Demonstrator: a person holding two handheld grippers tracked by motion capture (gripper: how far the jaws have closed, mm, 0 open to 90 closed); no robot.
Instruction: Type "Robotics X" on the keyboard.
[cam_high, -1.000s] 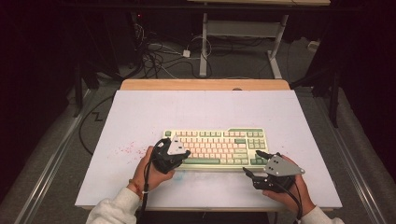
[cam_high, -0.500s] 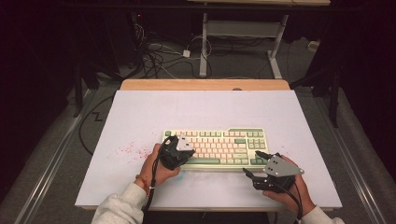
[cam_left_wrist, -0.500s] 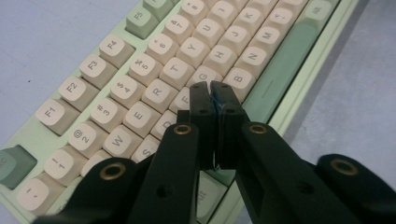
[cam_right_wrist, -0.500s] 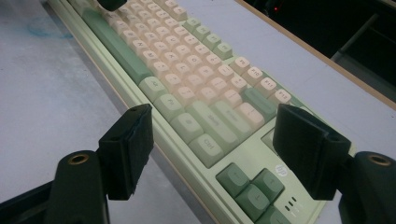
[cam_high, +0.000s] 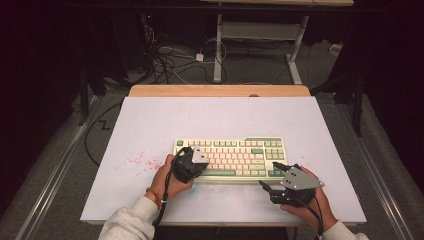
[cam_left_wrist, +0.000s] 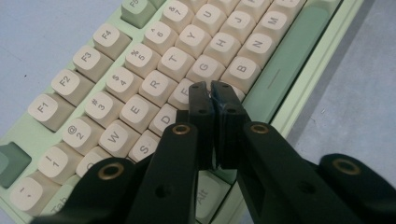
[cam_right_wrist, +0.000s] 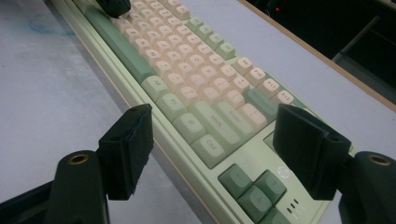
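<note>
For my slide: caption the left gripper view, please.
Shut left gripper poised over the F key of a green-and-cream keyboard.

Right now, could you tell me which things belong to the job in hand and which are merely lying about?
In the job:
- keyboard
- left gripper, shut, tips over the letter keys
- right gripper, open at the keyboard's right end

Lying about:
- red specks on the table
- cables on the floor
</note>
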